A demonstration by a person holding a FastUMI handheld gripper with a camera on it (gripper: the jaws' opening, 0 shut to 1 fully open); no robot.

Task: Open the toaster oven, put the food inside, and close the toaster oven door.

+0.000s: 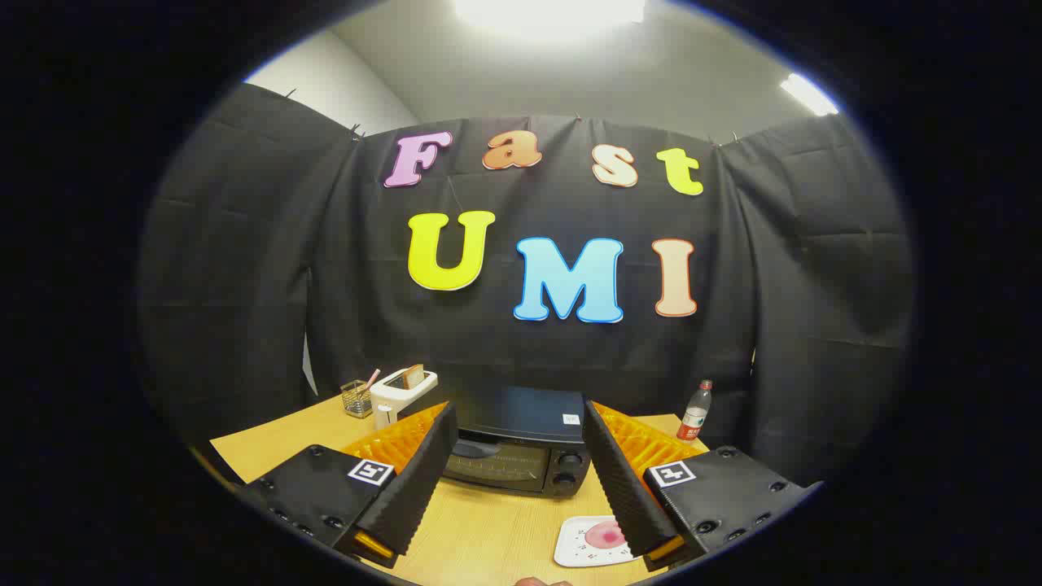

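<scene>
Nearest to us, the hand-held gripper [521, 452] hangs above the wooden desk [488, 529] with its two fingers [419, 476] spread wide apart, released and gripping nothing. We take the black toaster oven [517, 443] as our landmark: it sits on the desk straight ahead, framed in the gap between the fingers and a little beyond their tips, its glass door [496, 465] closed and its two round knobs [567, 470] stacked at the right end of its front. In front of the toaster oven and toward its right, close beside the right finger, lies a small white plate [580, 549] carrying a pink round piece of food [606, 535]; the finger covers part of the plate's right side, so we cannot tell whether the two touch. To the left of the toaster oven, farther back on the desk, stands a white pop-up toaster [399, 395] with a slice of bread [414, 375] sticking up out of its slot, and just left of that toaster is a small wire-mesh holder [356, 399] with a pink stick leaning in it. To the right of the toaster oven, well apart from it near the far edge of the desk, a clear plastic bottle [694, 413] with a red cap stands upright. Behind the toaster oven hangs the booth's black cloth wall [244, 285].
</scene>
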